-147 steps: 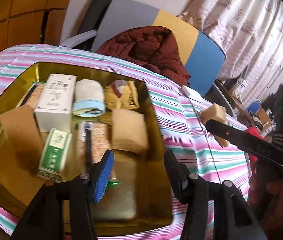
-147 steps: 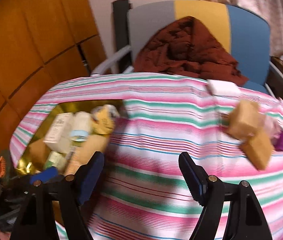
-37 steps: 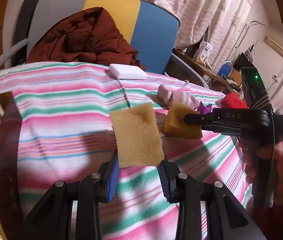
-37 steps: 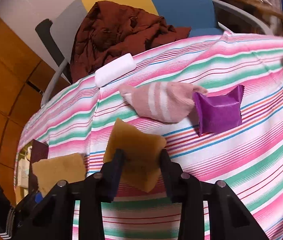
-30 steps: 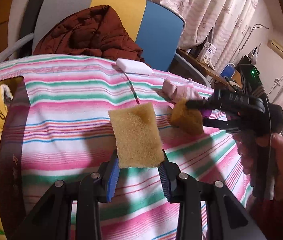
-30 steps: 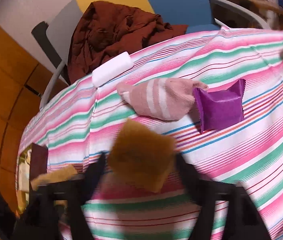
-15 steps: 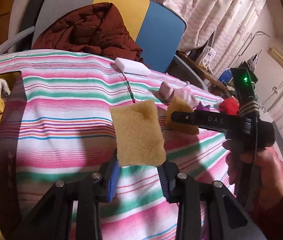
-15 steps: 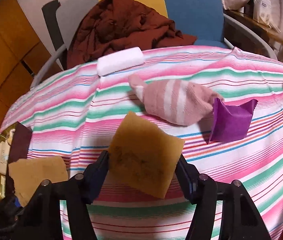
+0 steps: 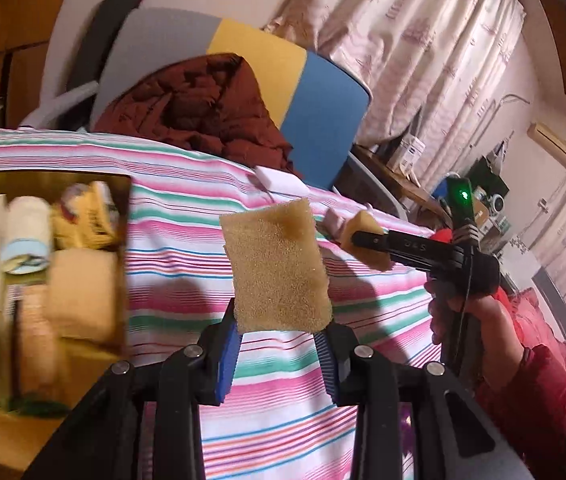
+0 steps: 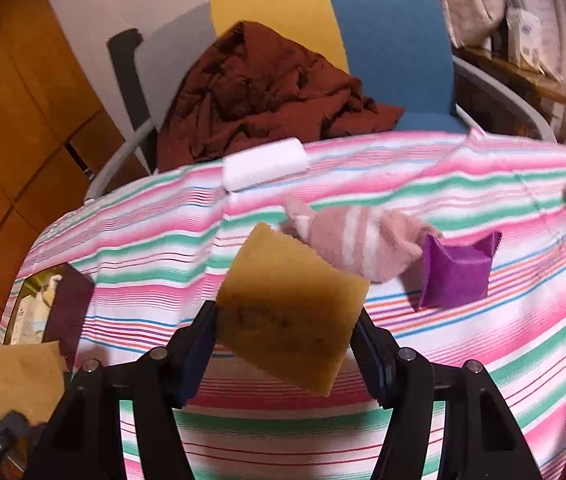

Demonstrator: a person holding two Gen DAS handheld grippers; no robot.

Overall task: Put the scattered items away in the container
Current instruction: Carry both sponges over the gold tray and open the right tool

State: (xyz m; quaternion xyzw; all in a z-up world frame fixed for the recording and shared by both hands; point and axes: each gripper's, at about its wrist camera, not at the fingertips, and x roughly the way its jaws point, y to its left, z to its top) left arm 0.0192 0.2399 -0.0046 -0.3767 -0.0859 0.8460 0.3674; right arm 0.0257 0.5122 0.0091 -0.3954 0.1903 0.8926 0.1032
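My left gripper [image 9: 279, 354] is shut on a tan sponge [image 9: 277, 268] and holds it above the striped cloth, right of the gold tray [image 9: 123, 184], which holds boxes, a rolled cloth and sponges. My right gripper [image 10: 287, 344] is shut on a second tan sponge [image 10: 289, 312], lifted over the cloth. This gripper also shows in the left wrist view [image 9: 367, 240]. The left gripper's sponge shows low left in the right wrist view [image 10: 19, 376]. A pink striped sock [image 10: 357, 240], a purple packet [image 10: 457, 270] and a white block [image 10: 265, 164] lie on the cloth.
A chair [image 10: 383, 32] with a dark red jacket [image 10: 267, 92] stands behind the table. The tray's dark rim [image 10: 69, 308] shows at left in the right wrist view. Shelves and curtains [image 9: 423, 60] are at the right.
Both grippers have closed on sponges and lifted them off the cloth. The left gripper has swung left, so the gold tray has come back into its view.
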